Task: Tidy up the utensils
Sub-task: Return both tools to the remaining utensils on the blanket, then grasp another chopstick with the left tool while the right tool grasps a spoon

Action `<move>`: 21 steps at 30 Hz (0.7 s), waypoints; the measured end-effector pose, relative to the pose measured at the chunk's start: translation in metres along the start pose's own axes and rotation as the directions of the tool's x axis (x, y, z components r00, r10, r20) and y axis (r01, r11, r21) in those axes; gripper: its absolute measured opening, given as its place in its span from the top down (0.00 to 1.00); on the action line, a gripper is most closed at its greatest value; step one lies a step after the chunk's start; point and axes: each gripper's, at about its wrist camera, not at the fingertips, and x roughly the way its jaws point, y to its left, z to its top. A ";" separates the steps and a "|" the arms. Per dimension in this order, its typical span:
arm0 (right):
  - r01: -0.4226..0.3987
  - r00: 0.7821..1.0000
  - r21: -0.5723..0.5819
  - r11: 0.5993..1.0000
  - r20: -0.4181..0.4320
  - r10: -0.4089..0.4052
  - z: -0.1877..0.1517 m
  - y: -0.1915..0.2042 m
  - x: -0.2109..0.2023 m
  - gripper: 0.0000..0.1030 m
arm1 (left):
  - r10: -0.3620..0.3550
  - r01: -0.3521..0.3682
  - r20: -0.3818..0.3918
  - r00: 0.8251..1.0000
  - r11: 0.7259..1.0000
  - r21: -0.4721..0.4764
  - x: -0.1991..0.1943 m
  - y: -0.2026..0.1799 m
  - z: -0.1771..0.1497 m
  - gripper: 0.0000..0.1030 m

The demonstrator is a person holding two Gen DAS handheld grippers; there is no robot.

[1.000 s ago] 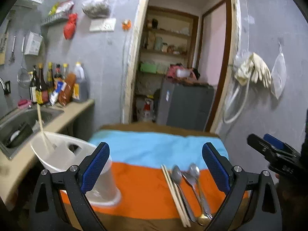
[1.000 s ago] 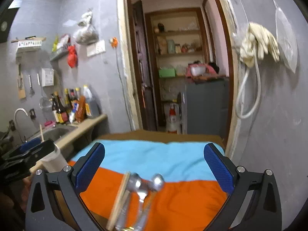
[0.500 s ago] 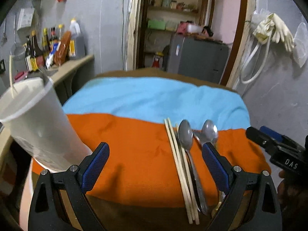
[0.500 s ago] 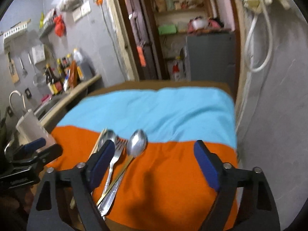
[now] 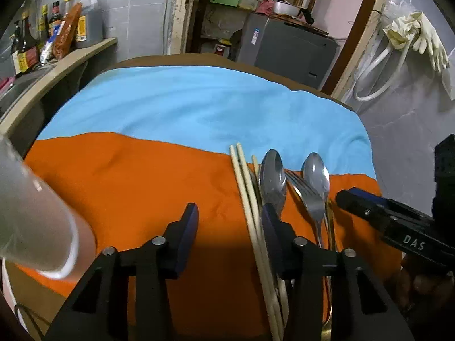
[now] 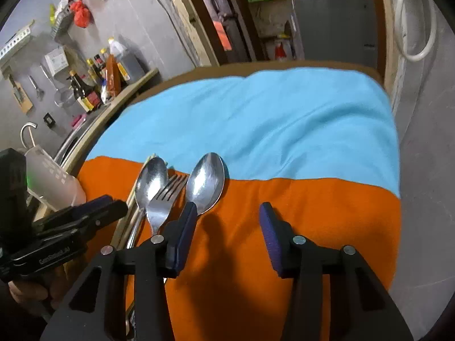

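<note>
While both jaws are closing with only cloth between them, the left gripper [image 5: 229,218] and right gripper [image 6: 227,220] flank the spoons [image 6: 206,182], fork [image 6: 163,201] and chopsticks [image 5: 244,187] at lower centre, probably to gather them toward the white holder [image 5: 34,221].

Sauce bottles [image 6: 88,93] on the counter [image 5: 71,62] — rubber gloves [image 5: 418,34] hanging

My two wrist cameras sit close above the orange-and-blue cloth [image 5: 128,187] [image 6: 312,213], angled steeply down and forward, sharing the laid-out spoons [image 5: 273,176] [image 6: 206,182] from either side.
</note>
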 end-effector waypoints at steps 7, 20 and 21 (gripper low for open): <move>-0.045 0.999 -0.001 0.999 -0.017 0.045 0.014 -0.004 0.010 0.59 | -0.067 0.066 -0.029 0.997 0.996 -0.061 0.005 0.010 0.010 0.86; -0.074 0.997 -0.027 0.997 -0.021 0.074 0.026 0.003 0.023 0.59 | -0.149 0.147 0.003 0.989 0.974 -0.171 -0.015 0.022 0.004 0.97; -0.080 0.997 -0.029 0.996 -0.024 0.079 0.027 0.004 0.024 0.59 | -0.149 0.149 0.014 0.989 0.972 -0.182 -0.018 0.023 0.004 0.97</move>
